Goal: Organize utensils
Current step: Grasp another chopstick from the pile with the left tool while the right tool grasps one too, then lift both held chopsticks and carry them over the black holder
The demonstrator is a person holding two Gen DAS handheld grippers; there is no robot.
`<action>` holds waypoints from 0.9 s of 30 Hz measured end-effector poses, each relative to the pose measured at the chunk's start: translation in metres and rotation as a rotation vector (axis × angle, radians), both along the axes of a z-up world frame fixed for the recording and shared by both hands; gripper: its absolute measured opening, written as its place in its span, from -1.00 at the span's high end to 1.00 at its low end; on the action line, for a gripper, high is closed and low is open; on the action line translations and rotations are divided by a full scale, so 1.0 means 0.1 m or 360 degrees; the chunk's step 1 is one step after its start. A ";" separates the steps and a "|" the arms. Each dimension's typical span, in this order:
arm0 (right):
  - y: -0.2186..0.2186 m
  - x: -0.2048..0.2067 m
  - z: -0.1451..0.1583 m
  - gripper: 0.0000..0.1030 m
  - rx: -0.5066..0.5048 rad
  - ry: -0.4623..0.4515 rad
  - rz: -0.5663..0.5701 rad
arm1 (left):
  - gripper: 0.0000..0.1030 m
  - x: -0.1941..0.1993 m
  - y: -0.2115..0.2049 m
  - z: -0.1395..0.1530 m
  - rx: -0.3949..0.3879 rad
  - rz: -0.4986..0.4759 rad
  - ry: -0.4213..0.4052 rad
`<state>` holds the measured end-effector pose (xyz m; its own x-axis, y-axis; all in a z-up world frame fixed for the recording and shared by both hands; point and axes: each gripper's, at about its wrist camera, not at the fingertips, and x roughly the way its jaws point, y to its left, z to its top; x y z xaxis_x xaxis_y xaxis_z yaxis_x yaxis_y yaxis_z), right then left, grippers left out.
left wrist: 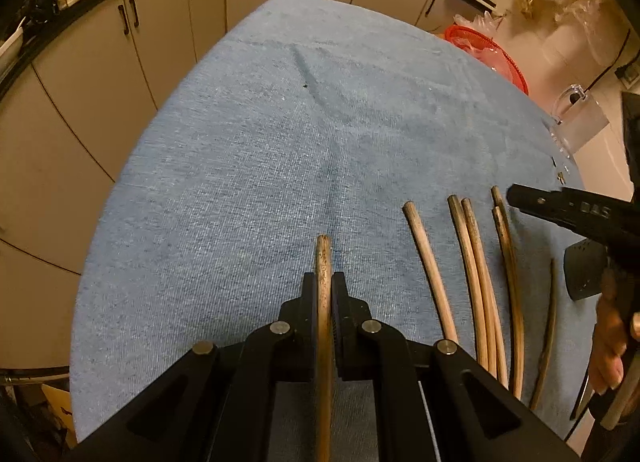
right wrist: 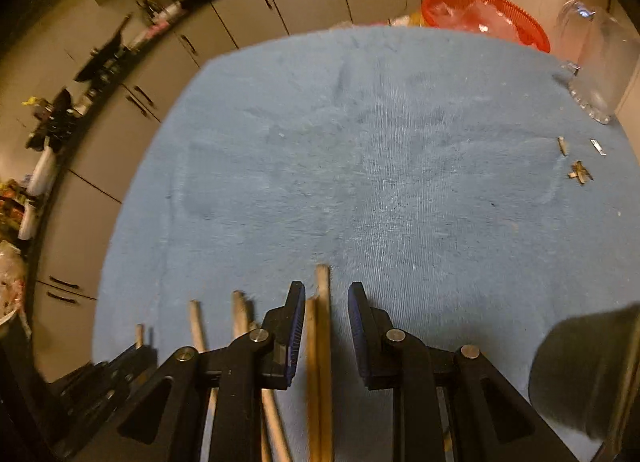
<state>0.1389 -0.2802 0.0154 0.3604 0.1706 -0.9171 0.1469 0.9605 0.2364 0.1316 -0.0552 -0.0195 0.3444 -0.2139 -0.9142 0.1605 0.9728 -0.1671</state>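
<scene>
Several worn wooden chopsticks lie on a blue cloth. My left gripper is shut on one chopstick, whose tip sticks out past the fingers. To its right lie a single chopstick, a pair and more dark ones. My right gripper reaches in above these from the right edge. In the right wrist view the right gripper stands open astride two chopsticks lying side by side, with gaps to both pads. The left gripper shows blurred at the lower left.
A red basket and a clear glass jar stand at the cloth's far right. Small wood scraps lie near them. A dark cup sits at the near right. Beige cabinets run along behind the table.
</scene>
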 end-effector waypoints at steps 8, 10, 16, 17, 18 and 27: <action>0.16 0.16 -0.13 0.69 -0.0207 0.0044 0.0083 | 0.86 0.23 -0.13 -0.02 0.0005 -0.0019 0.0049; 0.20 0.16 -0.13 0.83 -0.0251 0.0032 0.0095 | 0.86 0.28 -0.18 -0.02 0.0024 -0.0031 0.0041; 0.02 -0.07 0.13 0.85 -0.0085 -0.0136 0.0014 | 0.86 0.16 -0.09 0.21 -0.0034 -0.0016 -0.0051; -0.01 -0.15 0.25 0.85 -0.0060 -0.0201 0.0005 | 0.86 0.12 -0.07 0.30 -0.0055 -0.0008 -0.0079; -0.04 -0.25 0.36 0.85 -0.0032 -0.0268 -0.0003 | 0.86 0.08 -0.05 0.38 -0.0072 -0.0004 -0.0107; -0.10 -1.17 1.25 0.85 0.0024 -0.0846 -0.0025 | 0.86 -0.48 -0.02 1.21 -0.0183 0.0008 -0.0471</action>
<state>0.0220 -0.2906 0.1403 0.7773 0.1732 -0.6049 0.0175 0.9551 0.2959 0.0838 -0.0577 0.1012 0.5930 -0.3079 -0.7440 0.2141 0.9510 -0.2230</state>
